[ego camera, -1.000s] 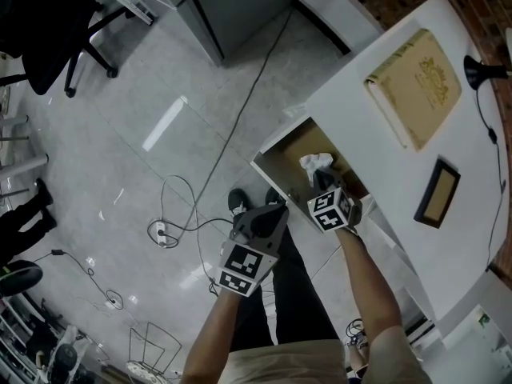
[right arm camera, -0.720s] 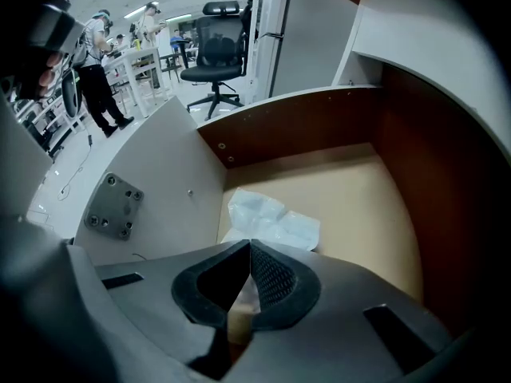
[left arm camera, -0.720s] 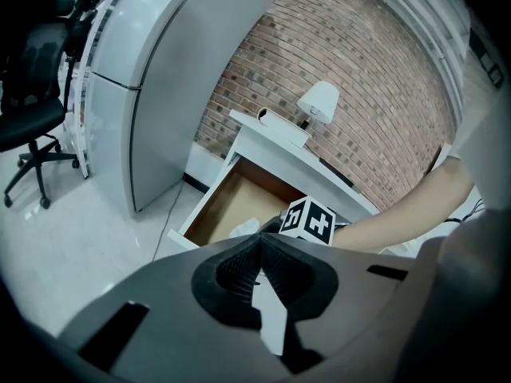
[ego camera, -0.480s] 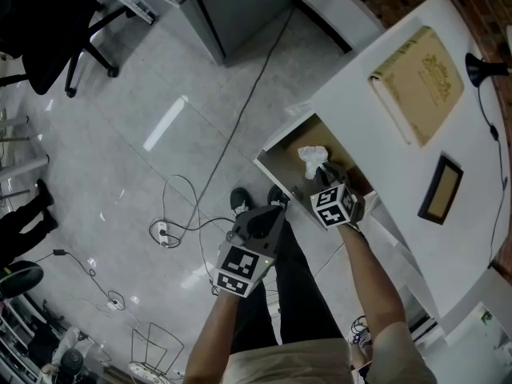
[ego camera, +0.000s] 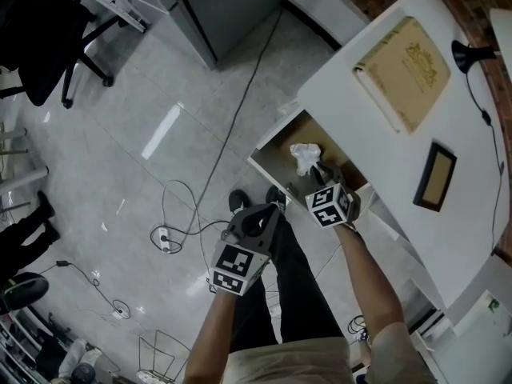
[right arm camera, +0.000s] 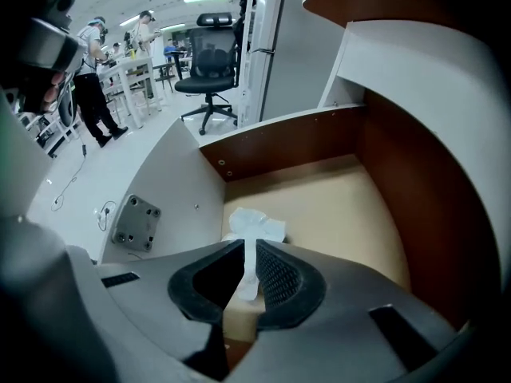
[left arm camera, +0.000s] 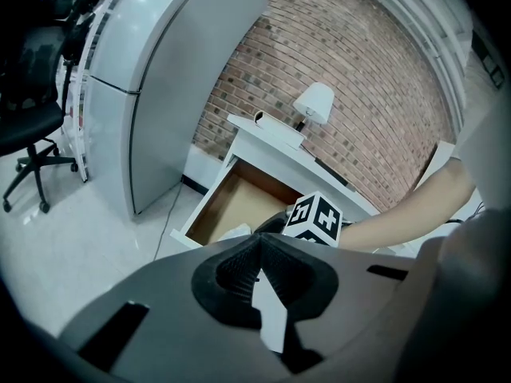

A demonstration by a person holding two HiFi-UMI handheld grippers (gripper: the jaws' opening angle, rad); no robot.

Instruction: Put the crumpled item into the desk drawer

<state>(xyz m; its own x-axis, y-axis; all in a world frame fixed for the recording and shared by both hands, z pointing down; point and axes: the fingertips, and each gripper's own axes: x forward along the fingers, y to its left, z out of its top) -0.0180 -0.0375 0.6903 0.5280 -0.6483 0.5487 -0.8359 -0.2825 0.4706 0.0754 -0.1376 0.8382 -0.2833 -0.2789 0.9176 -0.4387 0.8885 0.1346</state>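
Right hand-held gripper (right arm camera: 246, 250): jaws almost closed, pinching a thin twisted strip of the crumpled item (right arm camera: 255, 224), which is white and looks like tissue or paper. The strip runs down between the two ribbed pads. The bunched part sticks out just past the tips. The grip is on the item only; the pads are clear of the drawer walls.

Item location: within the open desk drawer (ego camera: 276, 144), over its tan floor and close to the drawer's left wall as the right gripper view sees it. From the head view it sits about mid-drawer, just ahead of the right gripper's marker cube (ego camera: 330, 206). Can't tell whether the bunch rests on the drawer floor or hangs just above it.

Left hand-held gripper (left arm camera: 257, 246): pads pressed together at the tips, holding nothing. It is outside the drawer on its front side, over the floor (ego camera: 160, 94), and aimed at the drawer. Its view shows the drawer mouth with the right gripper's cube in front of it.

Around the drawer:
- The drawer stands open from under the white worktop (ego camera: 352, 106). It has brown inner walls and a white front.
- A tan book (ego camera: 402, 72) lies flat on the worktop, well behind the drawer.
- A dark framed panel (ego camera: 435, 177) lies flat on the worktop, off to the drawer's right.
- A black lamp base (ego camera: 466, 54) sits at the worktop end farthest from the drawer.
- A cable (ego camera: 240, 110) on the floor runs past the drawer's left side.
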